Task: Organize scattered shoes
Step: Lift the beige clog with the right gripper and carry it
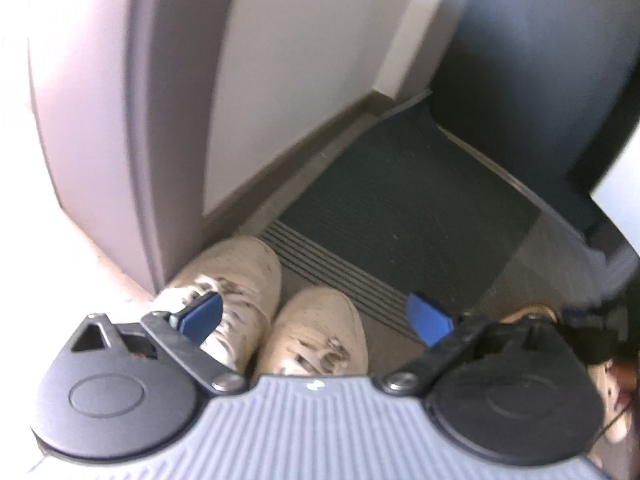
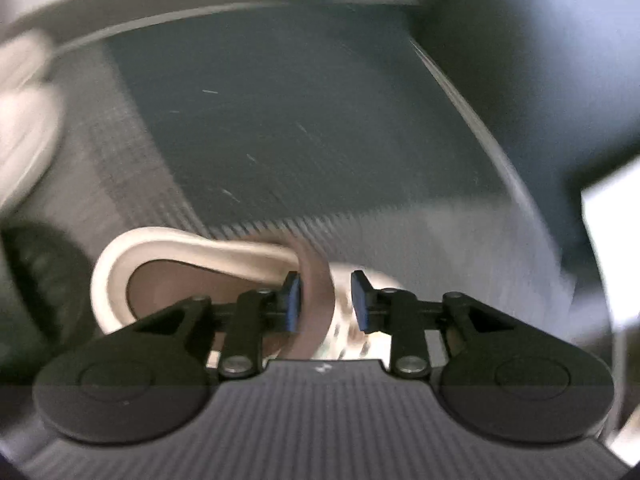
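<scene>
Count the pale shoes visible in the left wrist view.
3: two shoes side by side between the open jaws, one partly hidden shoe at the right edge. Others may be hidden.

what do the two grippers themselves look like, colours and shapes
The left gripper and right gripper match: blue rectangular pads on black linkage fingers pinned with silver screws, round black housings with a circular boss at each side, and a ribbed grey body between them bearing a small white mark. No sleeves show.
</scene>
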